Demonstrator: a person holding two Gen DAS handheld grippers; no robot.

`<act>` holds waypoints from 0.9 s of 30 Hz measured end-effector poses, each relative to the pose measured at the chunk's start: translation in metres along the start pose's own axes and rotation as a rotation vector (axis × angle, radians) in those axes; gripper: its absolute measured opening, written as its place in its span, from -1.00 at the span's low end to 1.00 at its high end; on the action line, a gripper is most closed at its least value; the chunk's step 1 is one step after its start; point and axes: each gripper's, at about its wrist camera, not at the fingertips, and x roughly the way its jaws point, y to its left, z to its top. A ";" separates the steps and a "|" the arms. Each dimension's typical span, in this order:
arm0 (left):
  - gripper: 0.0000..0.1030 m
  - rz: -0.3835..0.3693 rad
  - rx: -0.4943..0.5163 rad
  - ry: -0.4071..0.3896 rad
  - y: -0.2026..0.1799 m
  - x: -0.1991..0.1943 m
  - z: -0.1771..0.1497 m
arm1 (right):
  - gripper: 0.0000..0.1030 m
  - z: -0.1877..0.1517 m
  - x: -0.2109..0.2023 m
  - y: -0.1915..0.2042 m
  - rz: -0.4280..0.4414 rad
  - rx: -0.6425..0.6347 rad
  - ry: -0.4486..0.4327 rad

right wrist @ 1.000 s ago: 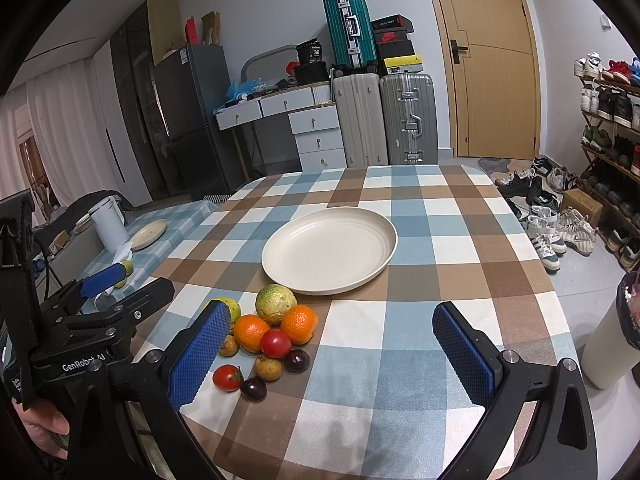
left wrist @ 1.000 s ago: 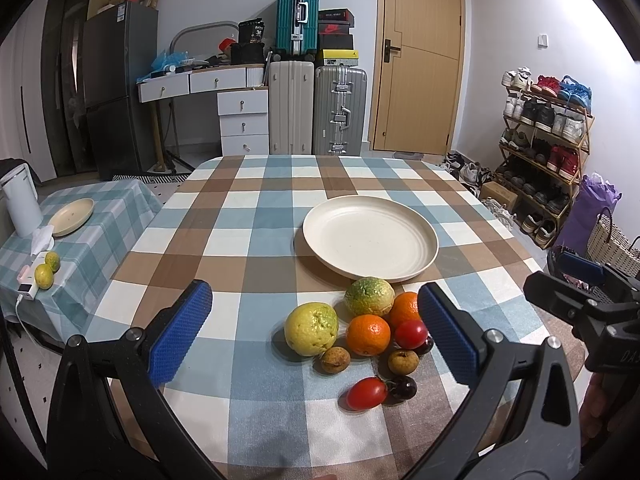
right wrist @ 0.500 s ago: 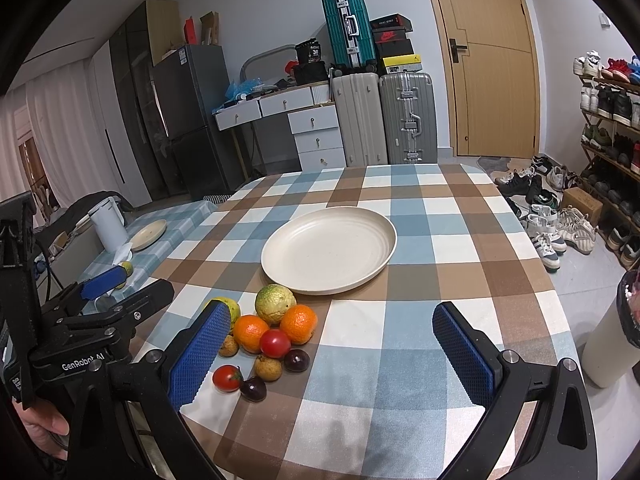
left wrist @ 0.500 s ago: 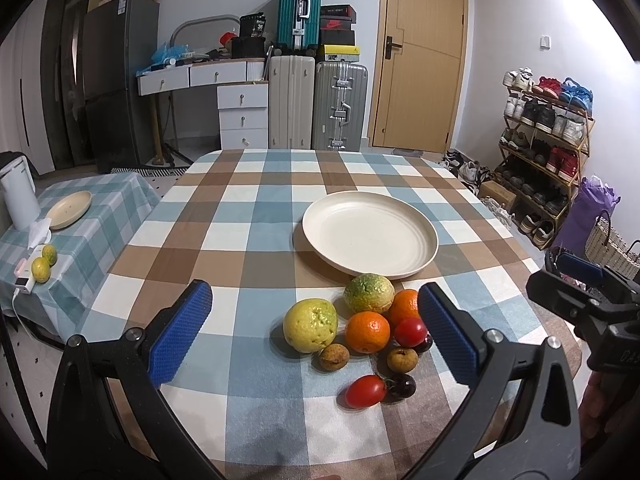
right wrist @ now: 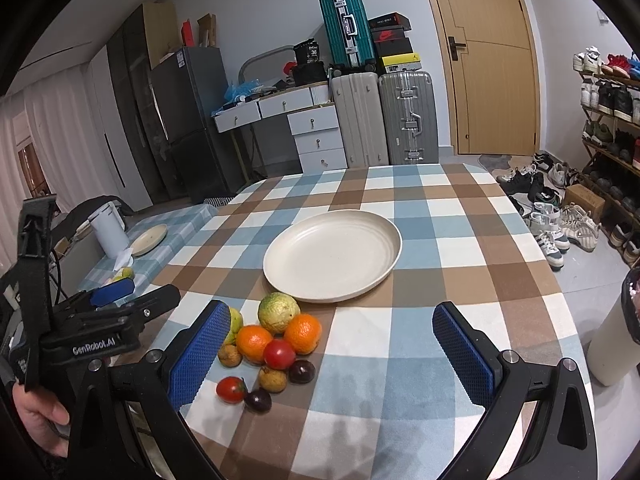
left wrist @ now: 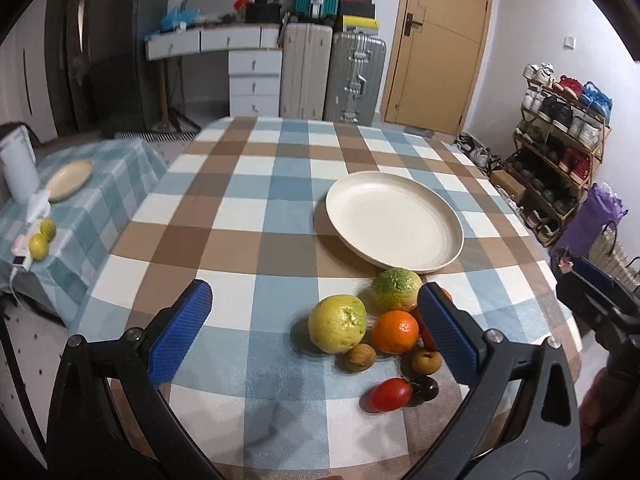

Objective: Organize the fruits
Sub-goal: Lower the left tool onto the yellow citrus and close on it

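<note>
We hold the left gripper (left wrist: 316, 332) and the right gripper (right wrist: 340, 352) low over the near edge of a table (right wrist: 460, 240) under a blue, brown and white checked cloth, both with fingers spread wide and nothing between them. Taking the cream plate (right wrist: 332, 256) as our landmark, the fruit lies bunched just on its near side: two oranges (right wrist: 254, 344), two red tomatoes (right wrist: 279, 354), two dark plums (right wrist: 302, 372), two small brown fruits (right wrist: 273, 379), one mottled green fruit (right wrist: 278, 312) nearly touching the plate's rim, and one yellow-green guava (left wrist: 338, 323). The plate itself is bare. Left of it stands a lower side table (left wrist: 100, 200) with one small dish (left wrist: 70, 174), one white kettle (left wrist: 18, 170) and two lemons (left wrist: 39, 245). Beyond the plate we count three suitcases (right wrist: 406, 116), a drawer desk (right wrist: 316, 132), a dark fridge (right wrist: 188, 120) and a wooden door (right wrist: 492, 60); a shoe rack (left wrist: 560, 136) stands to its right.
</note>
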 end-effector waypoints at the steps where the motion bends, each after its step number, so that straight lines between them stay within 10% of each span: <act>1: 0.99 -0.004 -0.006 0.012 0.003 0.003 0.002 | 1.00 0.003 0.001 0.000 0.002 0.004 -0.002; 27: 0.84 -0.173 -0.003 0.373 0.026 0.117 0.015 | 1.00 0.025 0.056 -0.003 0.041 -0.042 0.038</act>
